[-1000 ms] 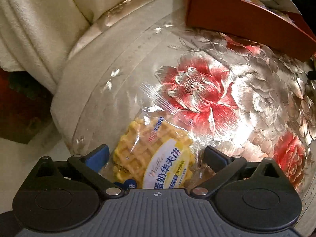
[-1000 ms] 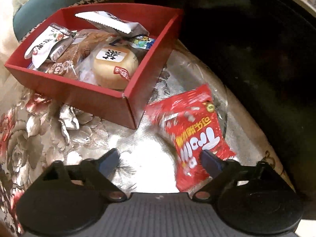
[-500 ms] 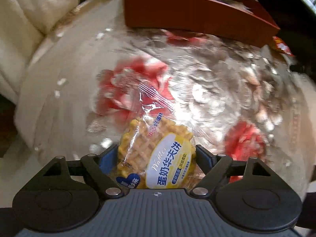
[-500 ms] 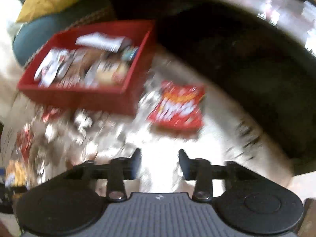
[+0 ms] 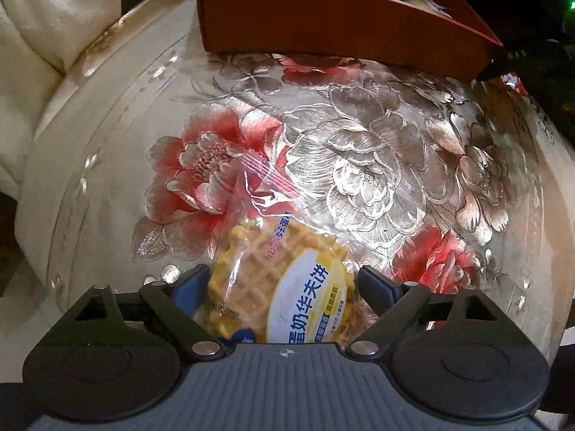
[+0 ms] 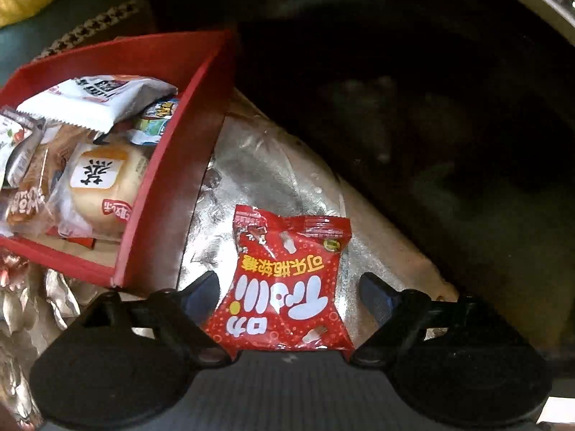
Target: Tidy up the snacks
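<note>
Floral tablecloth (image 5: 377, 165), left gripper (image 5: 284, 287) jaws opening around waffle pack (image 5: 284, 287), right gripper (image 6: 287, 291) jaws opening, straddled red candy bag (image 6: 287, 280), red box (image 6: 158, 194) beside.

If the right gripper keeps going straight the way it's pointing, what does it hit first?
Most likely the red candy packet with white lettering, lying on the shiny floral tablecloth between the opening fingers of the right gripper. Neither pad seems to touch it, though depth is hard to judge.

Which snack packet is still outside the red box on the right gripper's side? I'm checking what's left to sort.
The red gummy packet, lying on the tablecloth between the right gripper's opening jaws; the others sit inside the red box.
</note>
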Action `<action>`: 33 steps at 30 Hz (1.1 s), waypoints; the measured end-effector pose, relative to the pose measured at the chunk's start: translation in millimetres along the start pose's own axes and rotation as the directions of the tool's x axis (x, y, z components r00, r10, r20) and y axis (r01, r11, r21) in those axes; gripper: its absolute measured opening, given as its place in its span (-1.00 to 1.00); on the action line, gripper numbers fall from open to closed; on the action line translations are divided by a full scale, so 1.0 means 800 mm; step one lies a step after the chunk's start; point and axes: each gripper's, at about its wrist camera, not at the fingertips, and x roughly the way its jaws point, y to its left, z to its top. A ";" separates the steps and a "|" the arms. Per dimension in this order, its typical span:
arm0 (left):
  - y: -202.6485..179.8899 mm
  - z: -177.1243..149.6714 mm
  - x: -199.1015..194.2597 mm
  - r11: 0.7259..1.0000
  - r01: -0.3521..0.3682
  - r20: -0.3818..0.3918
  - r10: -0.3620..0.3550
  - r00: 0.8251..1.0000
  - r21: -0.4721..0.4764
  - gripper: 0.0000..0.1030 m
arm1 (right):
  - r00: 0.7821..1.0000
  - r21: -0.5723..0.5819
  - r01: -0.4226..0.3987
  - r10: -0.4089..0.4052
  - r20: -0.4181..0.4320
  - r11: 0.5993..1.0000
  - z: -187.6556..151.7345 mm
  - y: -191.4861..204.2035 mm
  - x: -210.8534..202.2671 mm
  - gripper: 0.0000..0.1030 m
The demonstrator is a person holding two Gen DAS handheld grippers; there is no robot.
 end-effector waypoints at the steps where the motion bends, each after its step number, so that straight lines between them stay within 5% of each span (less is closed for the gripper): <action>1: -0.004 0.001 0.001 1.000 -0.004 0.000 0.004 1.000 0.010 0.83 | 1.000 0.005 0.004 -0.004 -0.005 1.000 -0.001 -0.004 0.001 0.78; 2: -0.007 0.001 0.002 1.000 -0.011 0.001 0.011 1.000 0.020 0.84 | 1.000 0.008 0.013 -0.013 -0.010 1.000 -0.001 -0.008 0.003 0.94; 10: -0.015 -0.002 0.013 0.998 -0.023 0.003 0.023 1.000 0.060 1.00 | 0.998 0.081 -0.066 0.065 0.004 0.995 -0.009 -0.039 0.019 0.96; 13: -0.013 -0.003 0.014 0.998 -0.020 0.003 0.020 1.000 0.051 0.99 | 0.998 0.067 -0.063 0.061 0.024 0.996 -0.016 -0.028 0.006 0.61; 14: -0.015 -0.004 0.013 0.998 -0.021 0.006 0.020 1.000 0.052 0.95 | 0.997 0.055 -0.067 0.066 0.029 0.996 -0.019 -0.025 -0.002 0.25; 15: -0.013 -0.006 0.010 0.998 -0.020 0.008 0.019 1.000 0.052 0.92 | 0.998 0.047 -0.063 0.062 0.028 0.997 -0.023 -0.020 -0.012 0.14; 22: 0.002 -0.010 -0.002 1.000 -0.003 0.026 0.003 1.000 0.012 0.65 | 0.998 0.020 -0.056 0.056 -0.004 0.998 -0.075 0.000 -0.056 0.05; 33: -0.004 0.000 -0.031 0.998 0.054 0.104 -0.052 0.993 -0.017 0.61 | 0.982 -0.096 -0.174 0.180 0.061 0.980 -0.145 0.101 -0.130 0.01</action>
